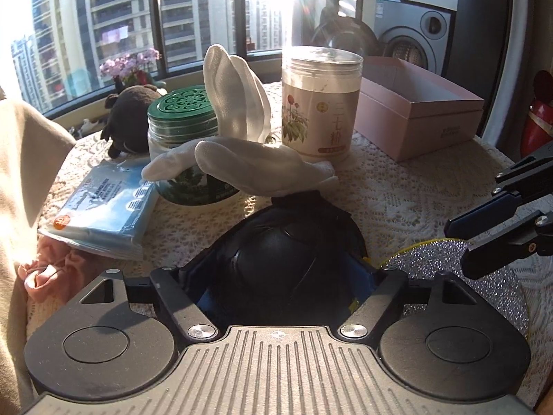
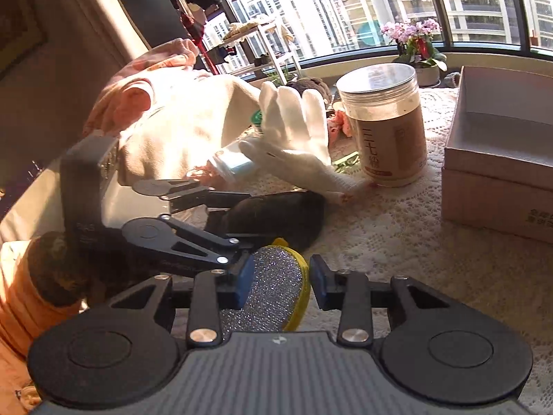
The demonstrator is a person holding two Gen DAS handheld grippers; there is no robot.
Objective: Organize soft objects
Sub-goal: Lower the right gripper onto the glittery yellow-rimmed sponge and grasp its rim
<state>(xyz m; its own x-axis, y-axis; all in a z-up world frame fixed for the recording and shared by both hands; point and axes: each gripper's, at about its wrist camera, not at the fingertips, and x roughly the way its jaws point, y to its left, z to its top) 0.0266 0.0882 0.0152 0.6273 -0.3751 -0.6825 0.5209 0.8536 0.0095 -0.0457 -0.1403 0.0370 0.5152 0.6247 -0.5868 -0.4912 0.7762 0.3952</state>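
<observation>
On the lace-covered table (image 1: 397,190) lies a black rounded soft thing (image 1: 287,259). My left gripper (image 1: 281,287) straddles it with jaws wide and blue pads showing beside it; from the right wrist view the black thing (image 2: 276,214) sits between those fingers. My right gripper (image 2: 281,283) is shut on a silver glittery scouring pad (image 2: 273,287) with a yellow rim, and in the left wrist view it (image 1: 456,245) bites the pad's edge (image 1: 432,256). Two white gloves (image 1: 242,159) are draped over a green-lidded jar (image 1: 183,110).
A tall powder jar (image 1: 319,103) stands mid-table, with an open pink box (image 1: 418,103) to its right. At the left are a brown plush (image 1: 128,121), a blue tissue pack (image 1: 103,211), a pink cloth (image 1: 52,273) and a beige garment (image 1: 27,159). Windows lie behind.
</observation>
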